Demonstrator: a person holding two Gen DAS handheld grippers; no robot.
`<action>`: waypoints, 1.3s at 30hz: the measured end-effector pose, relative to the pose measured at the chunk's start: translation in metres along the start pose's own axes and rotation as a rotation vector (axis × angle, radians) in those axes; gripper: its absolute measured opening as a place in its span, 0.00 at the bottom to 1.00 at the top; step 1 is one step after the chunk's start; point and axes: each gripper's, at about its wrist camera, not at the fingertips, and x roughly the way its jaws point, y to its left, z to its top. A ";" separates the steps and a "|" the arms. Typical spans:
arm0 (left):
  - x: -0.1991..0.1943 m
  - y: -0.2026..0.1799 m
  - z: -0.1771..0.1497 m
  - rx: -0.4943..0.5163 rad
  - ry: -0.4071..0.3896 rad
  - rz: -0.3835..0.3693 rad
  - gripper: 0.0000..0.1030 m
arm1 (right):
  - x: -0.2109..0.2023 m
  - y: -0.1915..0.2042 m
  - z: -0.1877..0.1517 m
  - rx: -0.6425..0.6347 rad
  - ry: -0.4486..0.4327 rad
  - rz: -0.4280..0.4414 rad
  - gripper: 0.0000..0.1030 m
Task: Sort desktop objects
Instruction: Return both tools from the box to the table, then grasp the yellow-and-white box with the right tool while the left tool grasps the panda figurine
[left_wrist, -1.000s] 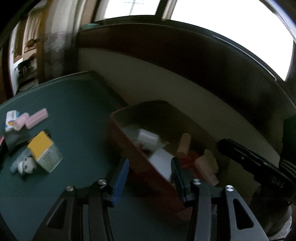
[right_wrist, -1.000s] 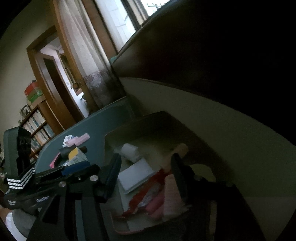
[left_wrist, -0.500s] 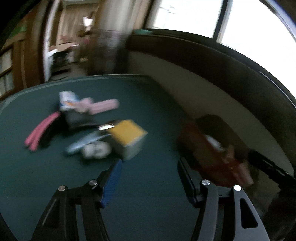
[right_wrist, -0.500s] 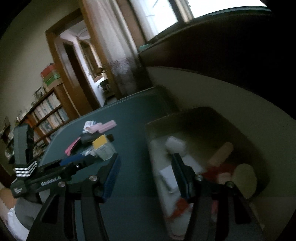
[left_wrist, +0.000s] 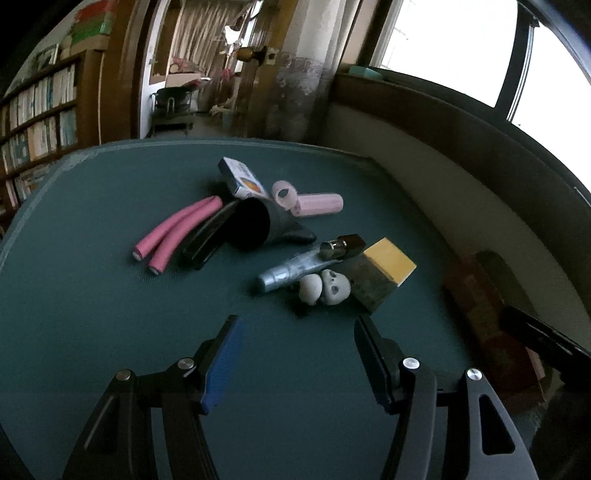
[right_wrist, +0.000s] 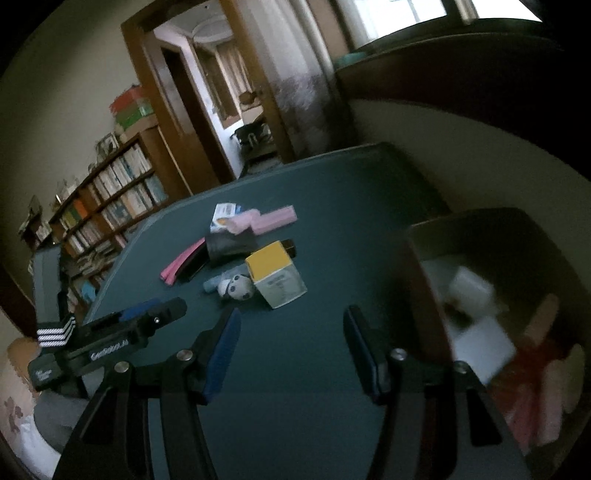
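- Both hand-held grippers are hovering over the green desk (left_wrist: 92, 295) with jaws apart and nothing between them: the left hand-held gripper (left_wrist: 295, 332) in its own view, the right hand-held gripper (right_wrist: 291, 325) in its own.
- The unsorted pile is lying mid-desk; the panda figure (left_wrist: 325, 290) and yellow-topped box (left_wrist: 384, 273) are sitting nearest, touching each other.
- The red bin (right_wrist: 424, 280), already holding several items, is standing at the desk's right side.
- For a clean pick, I'd judge it best to be taking an outer item first, closing on the box's flat sides and avoiding the blue tube (left_wrist: 291, 269) beside it.
- Writing: white lettering on the left hand-held gripper's body is showing in the right view, too blurred to read; box print unreadable.
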 end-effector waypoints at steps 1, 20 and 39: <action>-0.001 0.002 -0.001 -0.004 0.003 -0.002 0.62 | 0.007 0.001 0.001 -0.001 0.010 -0.001 0.61; 0.017 0.022 -0.009 -0.058 0.048 -0.036 0.62 | 0.099 0.025 0.023 -0.062 0.097 -0.068 0.65; 0.028 0.016 -0.011 -0.049 0.078 -0.036 0.62 | 0.087 0.018 0.013 -0.060 0.071 -0.042 0.47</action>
